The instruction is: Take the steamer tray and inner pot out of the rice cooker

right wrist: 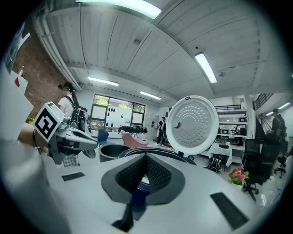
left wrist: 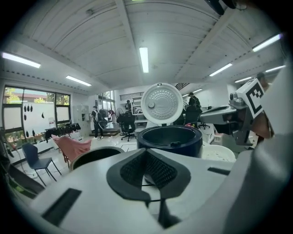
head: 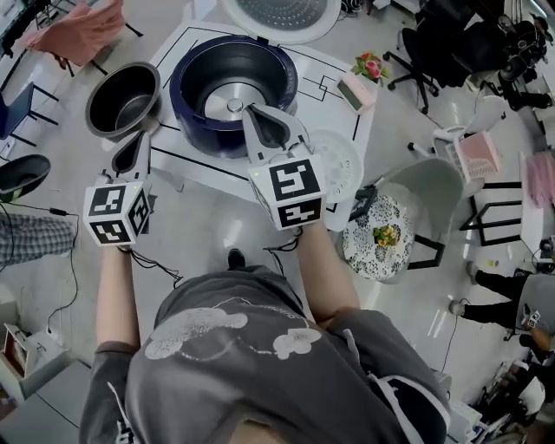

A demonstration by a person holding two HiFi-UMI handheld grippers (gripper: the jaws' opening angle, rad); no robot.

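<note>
Both tools are pressed together with nothing between the pads. The left tool (head: 132, 156) and the right tool (head: 264, 130) hang side by side over the near part of the desk (head: 217, 169).

The rice cooker (head: 184, 95) stands straight ahead of the right tool and ahead and to the right of the left one. Its lid (head: 282, 13) is thrown back and the cavity is bare down to the heating plate. The inner pot (head: 123, 100) stands upright, mouth up, just ahead of the left tool and beside the cooker on its left, near the desk's left edge. The steamer tray (head: 338, 165) lies flat just to the right of the right tool, close to the desk's right edge.

Both items are round, so neither has a long axis to line up with. By this layout the task looks finished.

If either piece needs shifting, the left tool is nearer the pot and the right tool nearer the tray. The near strip of desk between the tools is open. The tray has little room before the edge, so any nudge should go inward, toward the cooker.
</note>
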